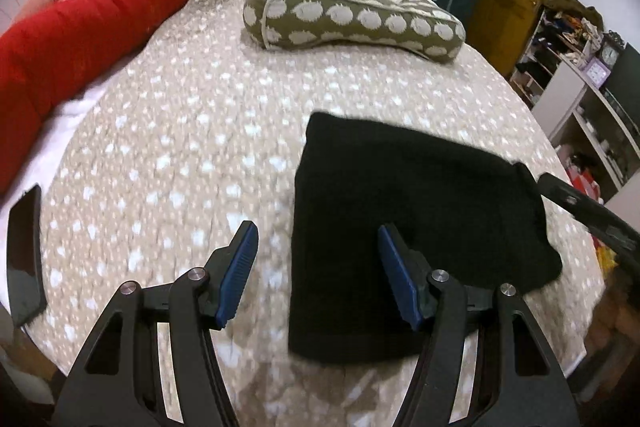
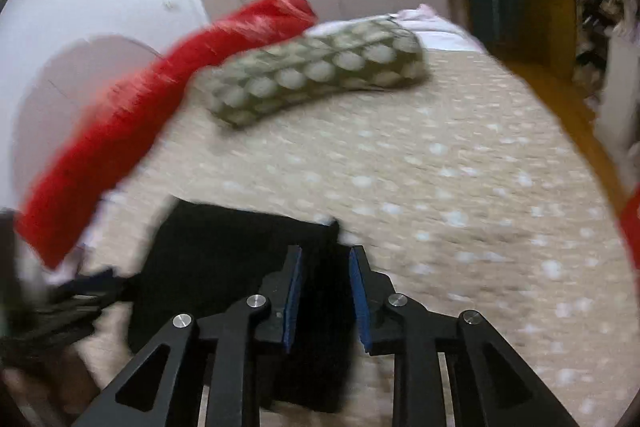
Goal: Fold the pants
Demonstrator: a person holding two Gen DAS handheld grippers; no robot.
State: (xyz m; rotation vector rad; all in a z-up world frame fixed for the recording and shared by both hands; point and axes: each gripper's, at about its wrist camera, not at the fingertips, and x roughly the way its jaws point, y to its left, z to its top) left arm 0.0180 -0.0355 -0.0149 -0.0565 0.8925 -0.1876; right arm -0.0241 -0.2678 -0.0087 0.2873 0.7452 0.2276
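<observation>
The pants (image 1: pixel 416 227) are lying on the bed (image 1: pixel 168 147) in a compact black rectangle, long axis running from the near edge away toward the pillow (image 1: pixel 352 15). Left gripper (image 1: pixel 316 267) is spread wide and holding nothing; the right gripper (image 2: pixel 325 299) is partly apart over the fabric, also gripping nothing. Main risk I'd say: a finger snagging the top layer and dragging the fold open.

The pants (image 1: pixel 416 227) are soft black cloth with a dull, fuzzy look, and they lie on a spotted beige bed cover (image 1: pixel 192 131) of bumpy cloth. The left gripper (image 1: pixel 316 255) is dull black plastic with shiny metal pins and ridged blue pads (image 1: pixel 240 267). The red blanket (image 1: pixel 80 31) looks puffy and a bit shiny.
</observation>
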